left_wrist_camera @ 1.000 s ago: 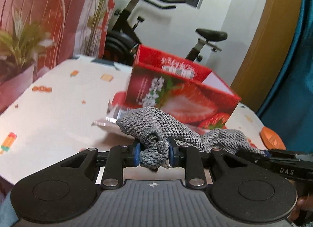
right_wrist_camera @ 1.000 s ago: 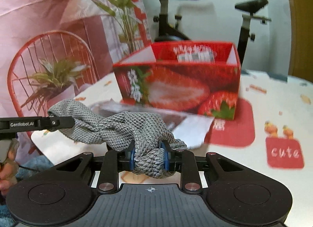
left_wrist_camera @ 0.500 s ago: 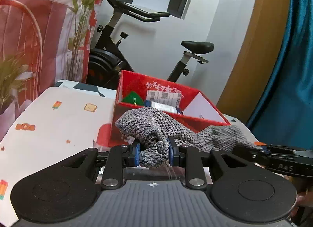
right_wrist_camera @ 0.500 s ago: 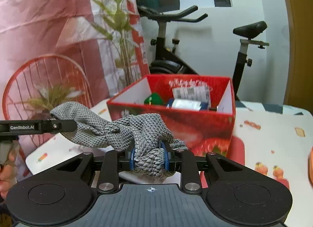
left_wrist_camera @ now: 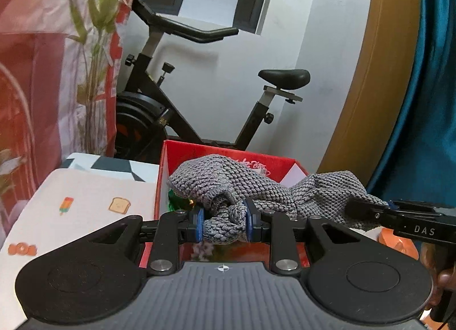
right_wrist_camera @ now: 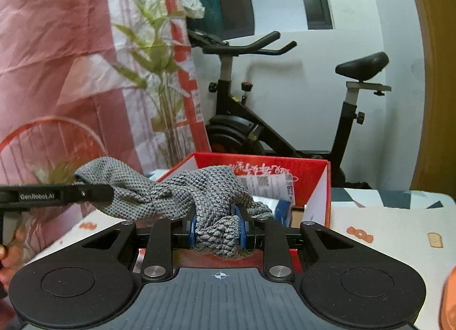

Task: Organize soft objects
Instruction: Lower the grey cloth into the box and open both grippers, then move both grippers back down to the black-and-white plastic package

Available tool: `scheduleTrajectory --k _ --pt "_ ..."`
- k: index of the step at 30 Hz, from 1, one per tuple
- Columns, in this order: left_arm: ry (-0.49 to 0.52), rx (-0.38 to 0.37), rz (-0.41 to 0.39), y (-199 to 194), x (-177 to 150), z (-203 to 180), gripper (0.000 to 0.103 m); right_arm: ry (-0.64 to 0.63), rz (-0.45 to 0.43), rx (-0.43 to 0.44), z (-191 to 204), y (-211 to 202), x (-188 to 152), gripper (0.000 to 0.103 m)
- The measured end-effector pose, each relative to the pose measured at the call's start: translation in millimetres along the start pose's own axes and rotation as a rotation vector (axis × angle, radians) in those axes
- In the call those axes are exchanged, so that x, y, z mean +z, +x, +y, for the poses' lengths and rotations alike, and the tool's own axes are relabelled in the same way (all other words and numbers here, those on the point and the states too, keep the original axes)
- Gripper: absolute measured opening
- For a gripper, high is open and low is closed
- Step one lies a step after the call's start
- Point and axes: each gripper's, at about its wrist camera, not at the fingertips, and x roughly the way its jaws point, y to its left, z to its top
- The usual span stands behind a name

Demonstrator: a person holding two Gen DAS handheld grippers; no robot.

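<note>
A grey knitted cloth (left_wrist_camera: pixel 256 187) hangs bunched between both grippers, above the open red strawberry box (left_wrist_camera: pixel 287 162). My left gripper (left_wrist_camera: pixel 223 223) is shut on one end of the cloth, and the right gripper's black finger reaches in from the right edge of the left wrist view. My right gripper (right_wrist_camera: pixel 218 230) is shut on the other end of the cloth (right_wrist_camera: pixel 176 190). The box (right_wrist_camera: pixel 323 184) holds a white labelled packet (right_wrist_camera: pixel 266 184) and a blue item (right_wrist_camera: pixel 283 210). The cloth hides part of the box's inside.
A white tablecloth (left_wrist_camera: pixel 85 202) with small printed pictures covers the table. Beyond it stands a black exercise bike (right_wrist_camera: pixel 256 119). A pink printed backdrop (right_wrist_camera: pixel 57 59) hangs on the left. An orange object (left_wrist_camera: pixel 399 244) lies right of the box. A hand (right_wrist_camera: pixel 8 256) holds the left gripper.
Both grippers have risen and moved toward the box with the cloth between them. The box's front face has dropped out of sight, and its open top now lies under the cloth.
</note>
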Motion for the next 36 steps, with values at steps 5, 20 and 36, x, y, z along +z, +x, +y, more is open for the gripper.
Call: scheduleTrajectory --k 5,20,36 --pt "-0.027 -0.027 0.087 40.2 15.4 8.7 0.028 -0.002 0.042 -0.015 -11.4 34.6 11.7 0.024" --pt "-0.048 -0.036 0.307 134.2 12.8 32.3 0.028 0.081 0.278 -0.075 -52.3 129.2 7.2 0.024" --pt "0.117 0.014 0.205 120.0 16.0 13.9 0.068 0.008 0.204 -0.178 -49.7 127.0 8.0 0.053"
